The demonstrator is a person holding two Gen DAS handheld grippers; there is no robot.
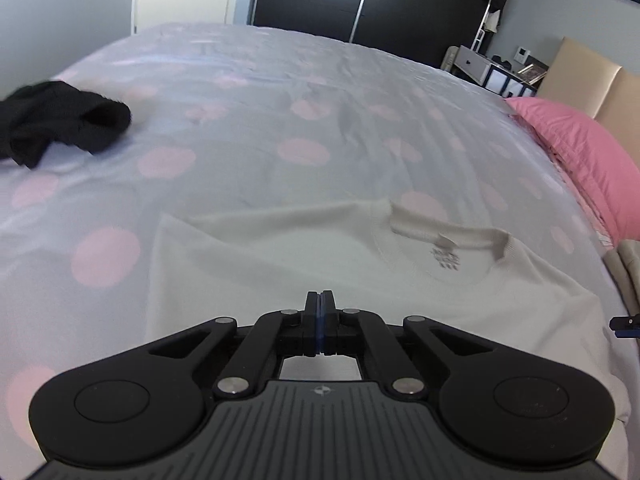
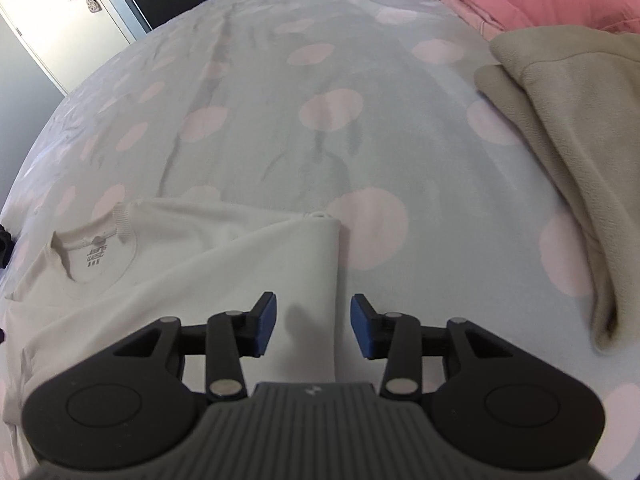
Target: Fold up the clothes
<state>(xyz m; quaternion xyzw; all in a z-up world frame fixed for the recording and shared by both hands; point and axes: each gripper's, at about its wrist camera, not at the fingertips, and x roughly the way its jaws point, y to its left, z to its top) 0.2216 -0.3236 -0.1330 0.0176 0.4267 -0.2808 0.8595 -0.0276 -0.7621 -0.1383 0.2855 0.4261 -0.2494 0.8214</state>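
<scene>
Left gripper (image 1: 320, 298): jaws pressed together, nothing seen btwn them, over the white shirt (image 1: 260, 264). Right gripper (image 2: 313, 314): jaws spread wide, empty, straddling shirt's folded sleeve edge. Shirt lies flat on the bed (image 2: 256, 144), collar up w/ label showing. Black garment (image 1: 52, 120) at 10 o'clock in left view; beige garment (image 2: 568, 128) at 2 o'clock in right view, pink pillow (image 1: 576, 148) beyond.

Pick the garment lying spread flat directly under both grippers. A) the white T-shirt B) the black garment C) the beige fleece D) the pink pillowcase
A: the white T-shirt lies under the shut left gripper and the open right gripper; the black garment and beige fleece lie aside.
</scene>
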